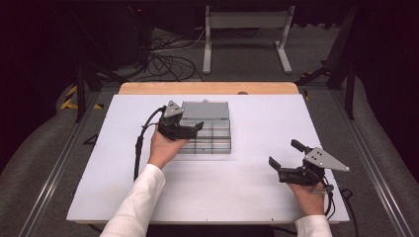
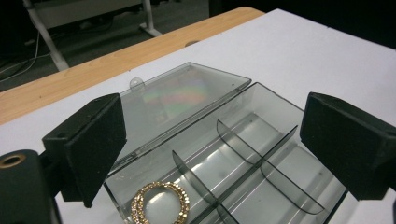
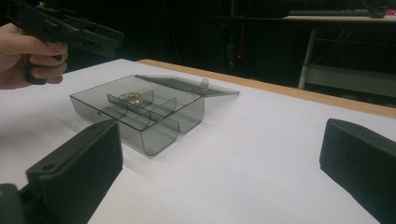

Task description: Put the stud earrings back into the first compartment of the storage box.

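Closest to me are my own two sets of black jaws. On the left, my left gripper [image 1: 193, 129] hangs over the near-left part of the clear compartment box [image 1: 212, 133], jaws spread wide with nothing between the pads. Below them a gold ring [image 2: 161, 201] lies in the end compartment, apart from my pads. That box sits toward the far middle of the white table [image 1: 257, 192], its lid [image 2: 180, 100] folded flat back toward the wooden edge. Over on the right, my right gripper [image 1: 285, 159] rests near the table's front right corner, well apart from the box, jaws wide and holding nothing.
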A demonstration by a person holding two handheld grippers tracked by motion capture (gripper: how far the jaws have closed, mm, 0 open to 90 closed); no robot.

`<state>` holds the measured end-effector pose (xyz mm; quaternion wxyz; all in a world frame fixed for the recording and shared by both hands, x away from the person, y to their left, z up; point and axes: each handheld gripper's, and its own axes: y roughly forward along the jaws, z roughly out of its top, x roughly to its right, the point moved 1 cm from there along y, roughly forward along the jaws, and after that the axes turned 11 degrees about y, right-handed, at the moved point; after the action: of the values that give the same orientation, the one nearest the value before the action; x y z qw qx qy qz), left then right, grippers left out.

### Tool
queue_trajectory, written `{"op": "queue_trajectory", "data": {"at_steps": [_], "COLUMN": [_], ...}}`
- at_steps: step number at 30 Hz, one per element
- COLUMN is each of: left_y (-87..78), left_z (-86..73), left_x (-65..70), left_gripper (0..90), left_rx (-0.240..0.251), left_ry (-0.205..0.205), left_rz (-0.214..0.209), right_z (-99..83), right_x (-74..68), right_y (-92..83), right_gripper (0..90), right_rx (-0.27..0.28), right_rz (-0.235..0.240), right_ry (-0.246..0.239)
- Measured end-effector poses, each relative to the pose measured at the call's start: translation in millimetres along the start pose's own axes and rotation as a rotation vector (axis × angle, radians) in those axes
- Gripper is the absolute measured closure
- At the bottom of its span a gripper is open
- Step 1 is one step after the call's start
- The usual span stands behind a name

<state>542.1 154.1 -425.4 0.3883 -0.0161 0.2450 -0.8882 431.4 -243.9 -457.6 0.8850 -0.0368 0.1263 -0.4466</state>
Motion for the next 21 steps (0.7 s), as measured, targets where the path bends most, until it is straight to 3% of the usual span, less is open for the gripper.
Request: {"op": "queue_trajectory", "data": {"at_steps": [21], "left_y": [-25.5], "left_z": [-0.7], "left_x": [0.2], "left_gripper": [5.0], "left_rx": [0.065], "left_ry": [0.009], "left_rz": [0.024], "right_z": [0.0], "right_x": [-0.7], "right_y": [1.1], "right_gripper": [0.0], "right_rx": [0.006], "right_rz": [0.002], "right_ry": [0.002]}}
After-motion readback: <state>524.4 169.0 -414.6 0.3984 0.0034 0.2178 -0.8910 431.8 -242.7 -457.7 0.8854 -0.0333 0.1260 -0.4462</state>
